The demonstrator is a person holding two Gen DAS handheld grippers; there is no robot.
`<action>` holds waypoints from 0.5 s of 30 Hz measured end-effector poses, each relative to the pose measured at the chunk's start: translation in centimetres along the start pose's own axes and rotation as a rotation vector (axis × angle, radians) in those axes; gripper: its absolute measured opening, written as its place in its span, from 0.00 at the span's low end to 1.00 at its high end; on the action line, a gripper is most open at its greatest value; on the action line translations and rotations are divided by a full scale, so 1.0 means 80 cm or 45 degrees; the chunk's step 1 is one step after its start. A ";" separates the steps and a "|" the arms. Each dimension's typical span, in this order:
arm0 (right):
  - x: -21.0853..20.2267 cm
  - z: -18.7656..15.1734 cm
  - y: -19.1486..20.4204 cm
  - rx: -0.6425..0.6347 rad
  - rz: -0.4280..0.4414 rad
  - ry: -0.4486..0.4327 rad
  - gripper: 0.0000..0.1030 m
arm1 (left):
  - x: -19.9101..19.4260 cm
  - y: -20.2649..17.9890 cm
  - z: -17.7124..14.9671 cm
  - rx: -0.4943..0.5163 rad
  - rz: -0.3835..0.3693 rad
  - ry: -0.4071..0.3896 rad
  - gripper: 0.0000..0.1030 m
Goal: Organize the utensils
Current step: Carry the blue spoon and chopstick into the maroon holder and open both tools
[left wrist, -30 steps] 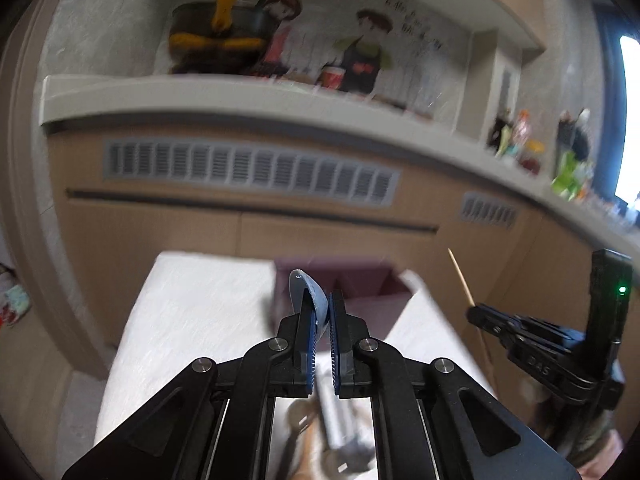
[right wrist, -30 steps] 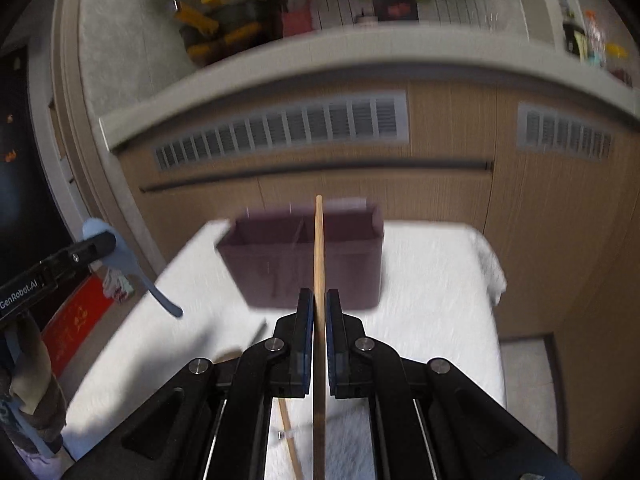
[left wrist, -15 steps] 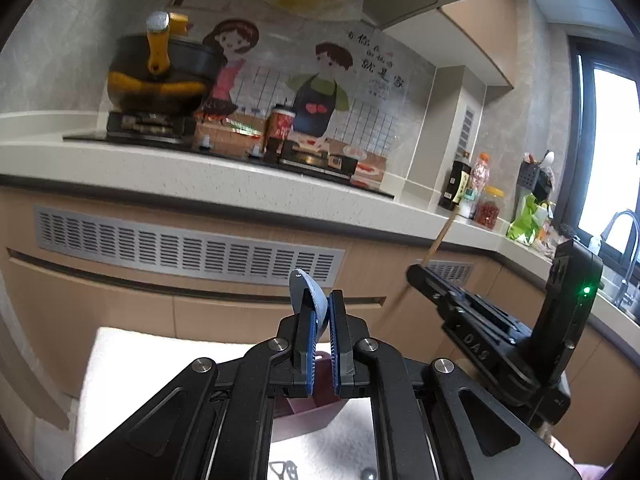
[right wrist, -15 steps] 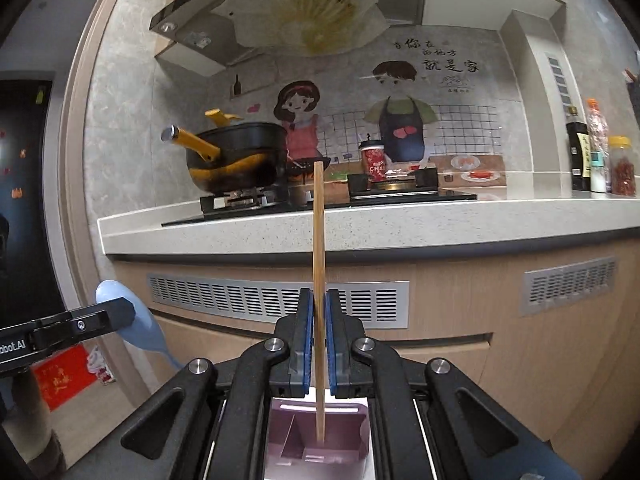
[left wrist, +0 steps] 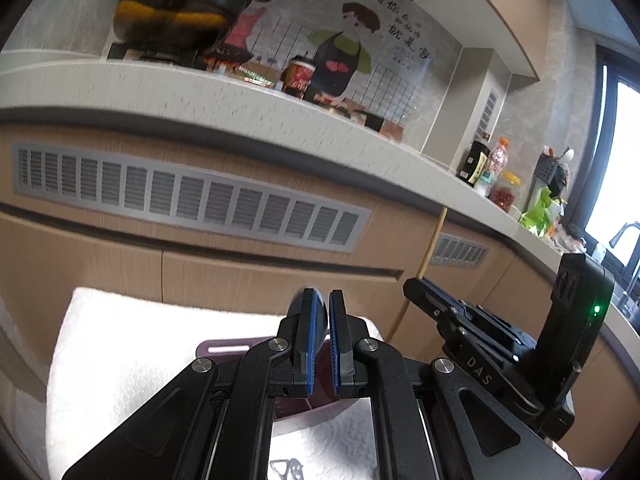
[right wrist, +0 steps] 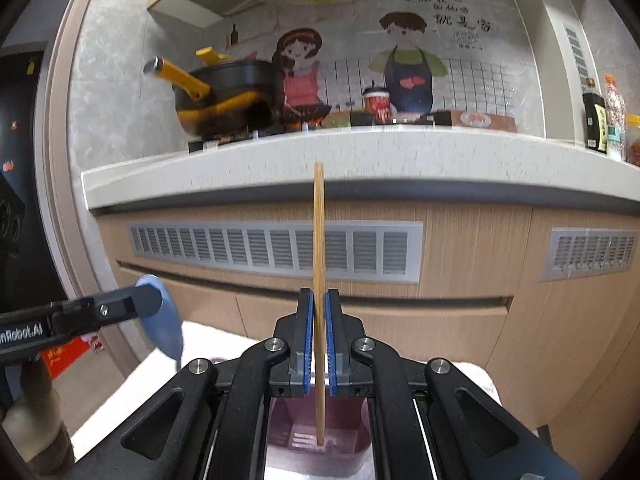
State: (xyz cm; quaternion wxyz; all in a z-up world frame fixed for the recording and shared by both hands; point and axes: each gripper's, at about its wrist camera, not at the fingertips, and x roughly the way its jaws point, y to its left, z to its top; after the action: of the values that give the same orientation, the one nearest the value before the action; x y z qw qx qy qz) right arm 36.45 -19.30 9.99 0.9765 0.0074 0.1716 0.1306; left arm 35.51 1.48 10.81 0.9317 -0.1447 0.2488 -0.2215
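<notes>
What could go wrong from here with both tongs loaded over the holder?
The chopstick stands in the right tongs, its lower tip just inside the pink holder; pinched at one narrow spot, it might pivot and miss. The blue spoon in the left tongs hangs close by, so the tools could collide above the holder.

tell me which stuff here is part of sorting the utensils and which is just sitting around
Part of the job:
- wooden chopstick, clamped in the right gripper
- blue spoon, clamped in the left gripper
- purple utensil holder, on the white towel

Just lying about:
- black pan with yellow handles
- red cup
- dark sauce bottle
</notes>
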 end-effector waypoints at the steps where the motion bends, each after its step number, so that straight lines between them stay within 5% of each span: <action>1: 0.003 -0.006 0.000 0.000 -0.007 0.013 0.05 | 0.003 0.003 -0.003 -0.006 0.004 0.011 0.06; 11: 0.041 -0.060 0.000 -0.008 -0.005 0.214 0.07 | 0.030 0.036 -0.049 -0.100 0.094 0.155 0.13; 15: 0.038 -0.077 0.001 -0.019 -0.028 0.264 0.33 | 0.022 0.047 -0.074 -0.118 0.163 0.182 0.48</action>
State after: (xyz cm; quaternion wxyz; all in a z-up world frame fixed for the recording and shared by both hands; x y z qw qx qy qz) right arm 37.11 -18.60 3.23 0.9548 -0.0154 0.2709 0.1212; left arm 35.04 2.90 3.71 0.9161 -0.1553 0.3335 -0.1597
